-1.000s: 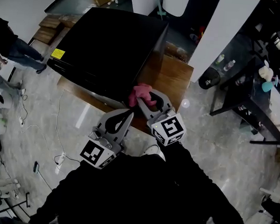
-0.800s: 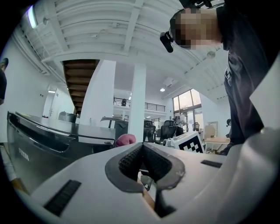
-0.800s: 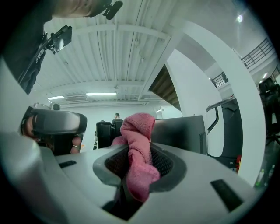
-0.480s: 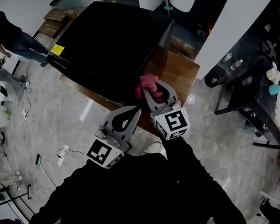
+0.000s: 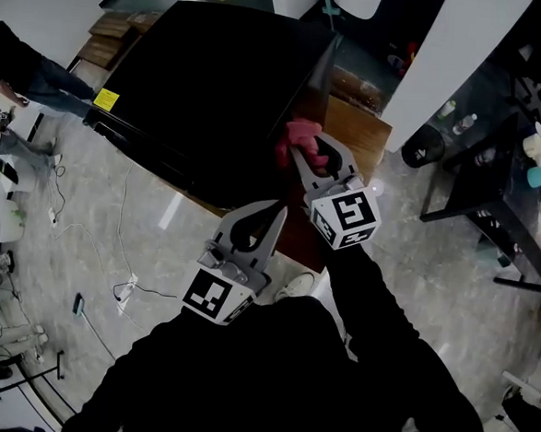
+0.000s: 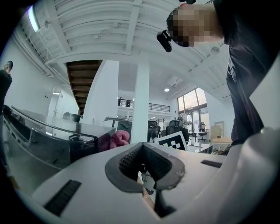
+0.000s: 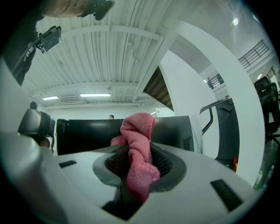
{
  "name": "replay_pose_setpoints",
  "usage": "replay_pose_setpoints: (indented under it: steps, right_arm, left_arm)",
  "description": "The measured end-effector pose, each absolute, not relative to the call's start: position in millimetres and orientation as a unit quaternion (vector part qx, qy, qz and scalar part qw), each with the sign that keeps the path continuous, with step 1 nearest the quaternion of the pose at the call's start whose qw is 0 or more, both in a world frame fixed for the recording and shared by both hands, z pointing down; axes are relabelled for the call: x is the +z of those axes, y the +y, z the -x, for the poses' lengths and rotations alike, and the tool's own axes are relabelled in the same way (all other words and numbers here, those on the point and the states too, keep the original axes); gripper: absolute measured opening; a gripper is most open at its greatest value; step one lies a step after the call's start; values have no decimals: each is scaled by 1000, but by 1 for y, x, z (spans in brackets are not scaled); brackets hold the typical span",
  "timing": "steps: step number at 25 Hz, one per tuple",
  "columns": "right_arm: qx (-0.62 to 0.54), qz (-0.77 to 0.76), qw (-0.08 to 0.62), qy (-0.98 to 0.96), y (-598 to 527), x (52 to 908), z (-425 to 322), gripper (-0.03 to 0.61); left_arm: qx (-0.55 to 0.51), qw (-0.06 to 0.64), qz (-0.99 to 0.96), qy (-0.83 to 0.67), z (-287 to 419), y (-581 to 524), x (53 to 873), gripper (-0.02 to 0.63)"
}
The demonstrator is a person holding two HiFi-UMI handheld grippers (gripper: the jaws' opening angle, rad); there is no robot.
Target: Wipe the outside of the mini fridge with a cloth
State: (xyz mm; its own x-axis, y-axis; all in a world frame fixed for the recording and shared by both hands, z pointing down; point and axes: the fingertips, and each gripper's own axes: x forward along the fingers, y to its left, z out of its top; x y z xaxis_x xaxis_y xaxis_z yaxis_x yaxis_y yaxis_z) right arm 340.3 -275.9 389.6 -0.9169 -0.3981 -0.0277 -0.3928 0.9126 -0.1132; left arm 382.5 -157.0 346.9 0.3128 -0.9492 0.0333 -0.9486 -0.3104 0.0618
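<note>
The black mini fridge (image 5: pixel 215 87) stands on a wooden stand, its top filling the upper middle of the head view. My right gripper (image 5: pixel 296 150) is shut on a pink cloth (image 5: pixel 297 138), which rests against the fridge's right side near the top edge. In the right gripper view the pink cloth (image 7: pixel 138 153) bunches out between the jaws, with the dark fridge side (image 7: pixel 87 133) just behind. My left gripper (image 5: pixel 277 211) hangs lower, near the fridge's front corner, jaws shut with nothing in them. The left gripper view shows the fridge edge (image 6: pixel 52 142) and the cloth (image 6: pixel 113 140).
The wooden stand (image 5: pixel 350 133) juts out right of the fridge. A white pillar (image 5: pixel 448 57) rises behind it, and a dark table (image 5: pixel 495 180) with bottles stands at the right. A person (image 5: pixel 22 64) stands at the far left. Cables (image 5: pixel 119 274) lie on the marble floor.
Both grippers have moved up and to the right along the fridge's side. The pink cloth has travelled with the right gripper toward the back of the fridge.
</note>
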Motion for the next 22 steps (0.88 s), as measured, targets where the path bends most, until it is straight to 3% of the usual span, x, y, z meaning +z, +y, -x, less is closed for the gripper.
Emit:
replay_pose_setpoints:
  steps: [22]
  right_arm:
    - [-88,310,22,946,-442,404,-346,100]
  left_arm:
    - [-7,35,-805,-592,-396,-201,351,6]
